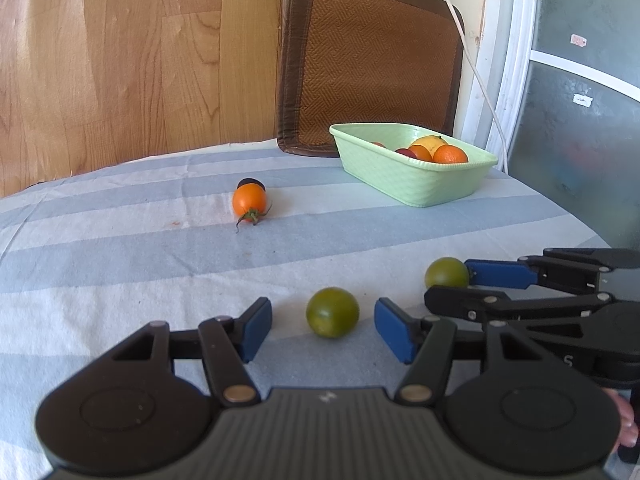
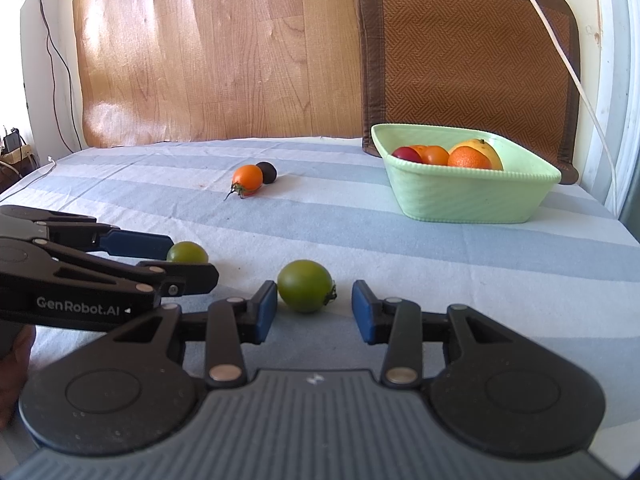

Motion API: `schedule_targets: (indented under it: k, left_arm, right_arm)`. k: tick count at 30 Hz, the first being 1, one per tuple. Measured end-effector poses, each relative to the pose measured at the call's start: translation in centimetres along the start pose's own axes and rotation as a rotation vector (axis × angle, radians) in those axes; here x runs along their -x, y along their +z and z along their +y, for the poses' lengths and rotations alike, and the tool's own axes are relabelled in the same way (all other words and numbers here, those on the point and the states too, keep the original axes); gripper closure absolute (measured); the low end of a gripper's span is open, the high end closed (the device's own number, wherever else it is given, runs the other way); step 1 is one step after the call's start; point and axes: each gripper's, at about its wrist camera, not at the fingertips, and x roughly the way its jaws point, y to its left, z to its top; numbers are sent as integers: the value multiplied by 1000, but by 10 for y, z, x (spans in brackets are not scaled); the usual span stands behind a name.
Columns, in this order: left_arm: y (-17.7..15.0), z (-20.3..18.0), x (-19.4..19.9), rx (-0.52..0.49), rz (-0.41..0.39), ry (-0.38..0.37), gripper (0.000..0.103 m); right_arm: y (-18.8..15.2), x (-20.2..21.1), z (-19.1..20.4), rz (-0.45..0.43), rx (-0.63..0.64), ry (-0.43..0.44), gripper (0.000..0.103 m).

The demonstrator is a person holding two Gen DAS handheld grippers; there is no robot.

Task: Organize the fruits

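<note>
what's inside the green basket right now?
The pale green plastic basket holds a mandarin orange, a yellow fruit behind it, a small orange tomato and a red fruit. The basket wall hides anything lower.

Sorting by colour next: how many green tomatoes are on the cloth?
2. One green tomato lies between the left gripper fingers; the other green tomato lies between the right gripper fingers. The basket may hide more.

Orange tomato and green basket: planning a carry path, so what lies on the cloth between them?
Nothing: between the orange tomato and the green basket only bare striped cloth shows, clearest in the right wrist view.
</note>
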Motion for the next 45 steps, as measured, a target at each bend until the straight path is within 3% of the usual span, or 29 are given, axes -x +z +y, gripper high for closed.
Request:
schedule_targets:
  k: [26, 29, 31, 32, 35, 40, 45]
  left_arm:
    - [4, 0, -2, -4, 15, 3, 47]
    - [2, -11, -2, -83, 21, 61, 56]
    - [0, -14, 0, -105, 17, 61, 65]
    - [0, -16, 0, -116, 15, 53, 75]
    - [3, -25, -2, -152, 14, 65, 75]
    - [39, -28, -14, -125, -3, -19, 75]
    - [103, -35, -45, -68, -53, -133, 75]
  right_arm:
    - [4, -2, -4, 20, 53, 29, 59]
    - [4, -3, -4, 18, 65, 40, 59]
    - [3, -3, -2, 14, 79, 54, 67]
    - [3, -3, -1, 12, 89, 68, 72]
    - [4, -2, 1, -1, 122, 70, 72]
    - [28, 7, -23, -99, 93, 40, 72]
    - [59, 0, -68, -206, 27, -72, 72]
